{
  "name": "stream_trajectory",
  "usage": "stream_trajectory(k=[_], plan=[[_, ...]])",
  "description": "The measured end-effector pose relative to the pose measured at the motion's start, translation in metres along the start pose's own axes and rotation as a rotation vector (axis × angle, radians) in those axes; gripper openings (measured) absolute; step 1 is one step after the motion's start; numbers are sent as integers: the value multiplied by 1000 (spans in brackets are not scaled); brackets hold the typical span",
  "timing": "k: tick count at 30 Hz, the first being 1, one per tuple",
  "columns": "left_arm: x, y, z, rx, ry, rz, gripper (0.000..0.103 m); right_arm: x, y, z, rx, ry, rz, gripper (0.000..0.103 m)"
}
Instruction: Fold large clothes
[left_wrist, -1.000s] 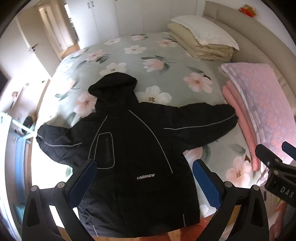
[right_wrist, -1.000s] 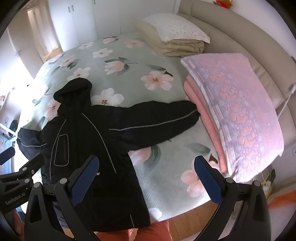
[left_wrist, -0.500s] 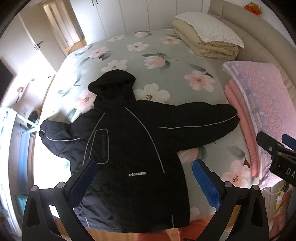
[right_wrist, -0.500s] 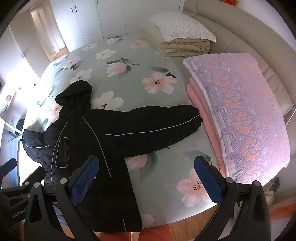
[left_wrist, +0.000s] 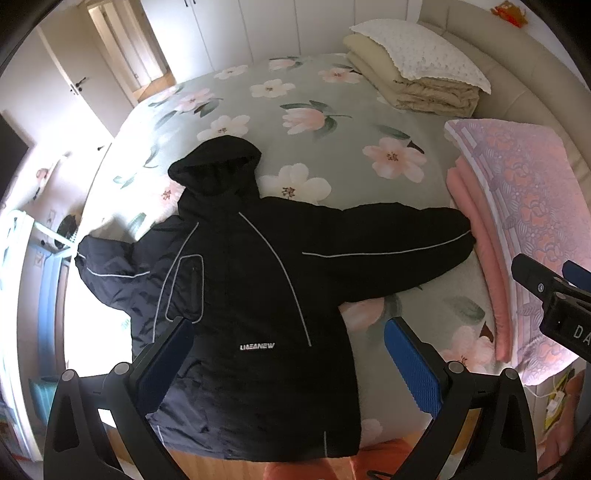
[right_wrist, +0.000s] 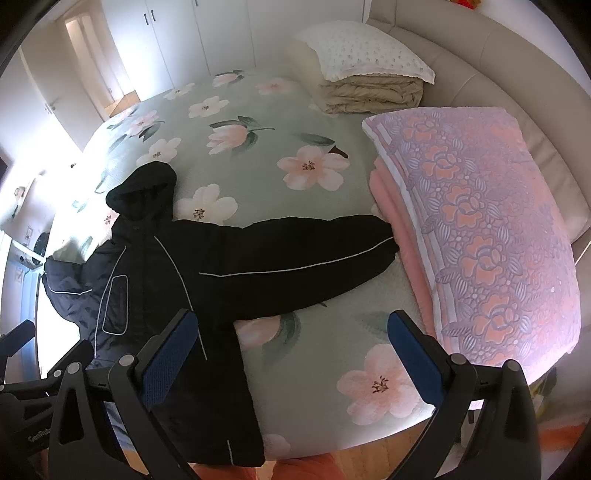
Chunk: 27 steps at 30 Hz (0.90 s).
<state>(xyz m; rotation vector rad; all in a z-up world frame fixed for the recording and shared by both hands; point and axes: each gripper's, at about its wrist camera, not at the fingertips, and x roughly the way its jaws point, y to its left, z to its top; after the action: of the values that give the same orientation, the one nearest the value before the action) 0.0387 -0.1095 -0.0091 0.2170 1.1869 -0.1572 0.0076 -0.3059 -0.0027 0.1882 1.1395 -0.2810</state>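
Left gripper (left_wrist: 288, 365) and right gripper (right_wrist: 295, 354) hover at the bottom of frame, ribbed blue pads spread wide, empty. Beyond them the puffy black hooded jacket (left_wrist: 255, 280) lies flat mid-frame on the floral bed (left_wrist: 332, 147), sleeve touching pink folded blankets (right_wrist: 480, 229) at right.

Left gripper (left_wrist: 288, 363): black angular frame, blue ribbed pads (left_wrist: 412, 365), round grey screws at the finger bases.
Right gripper (right_wrist: 291, 356): same black frame, blue textured pads (right_wrist: 170, 354), grey screws.
Markings: white lettering on both black bodies, only partly readable.
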Motion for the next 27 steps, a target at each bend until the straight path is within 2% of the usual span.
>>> stream_trajectory(k=[16,27], plan=[[7,-8,0,-50,14,27,103,14,-15,8,-39,11,12,103],[22,-11,2,-47,27,54,103,35,-25,12,-30,25,16,103]])
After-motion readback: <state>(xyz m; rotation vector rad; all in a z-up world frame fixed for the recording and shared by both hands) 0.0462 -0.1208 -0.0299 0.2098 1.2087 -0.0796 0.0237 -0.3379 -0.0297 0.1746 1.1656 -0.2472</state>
